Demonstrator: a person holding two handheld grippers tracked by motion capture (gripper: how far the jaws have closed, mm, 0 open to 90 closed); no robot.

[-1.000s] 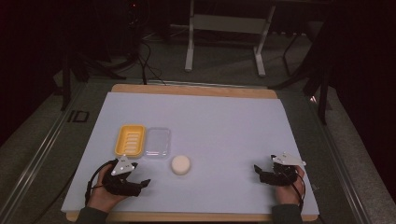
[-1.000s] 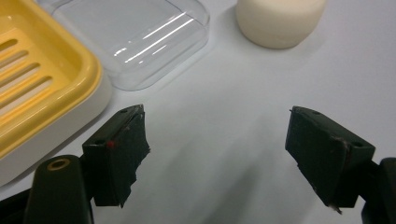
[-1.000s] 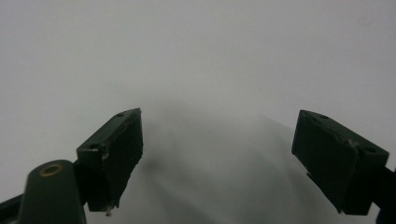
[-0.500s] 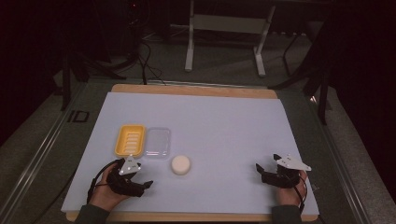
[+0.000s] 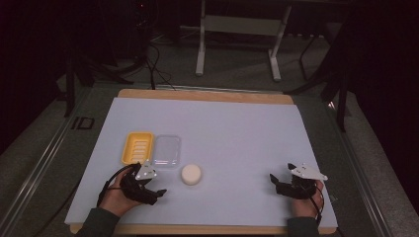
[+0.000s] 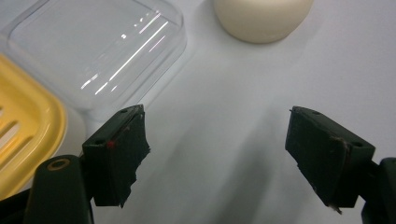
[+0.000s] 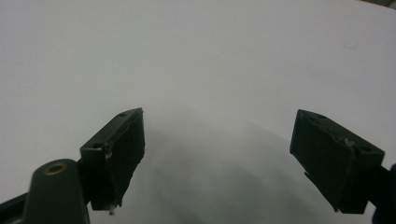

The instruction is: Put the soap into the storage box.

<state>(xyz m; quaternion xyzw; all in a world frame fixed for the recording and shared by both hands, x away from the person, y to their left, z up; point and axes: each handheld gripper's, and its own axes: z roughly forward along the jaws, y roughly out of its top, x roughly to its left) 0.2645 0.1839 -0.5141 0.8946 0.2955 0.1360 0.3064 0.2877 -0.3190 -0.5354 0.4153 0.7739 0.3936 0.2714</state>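
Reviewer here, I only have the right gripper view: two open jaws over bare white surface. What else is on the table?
Observer: A yellow soap dish sits left of centre on the white table cover.
Reviewer: Anything beside it?
Observer: A clear plastic lid lies right next to it, on its right.
Reviewer: Any soap?
Observer: A round cream soap bar lies apart from both, nearer the person.
Reviewer: And the left gripper?
Observer: The left gripper is open, jaws wide, empty, pointing toward the lid and bar.
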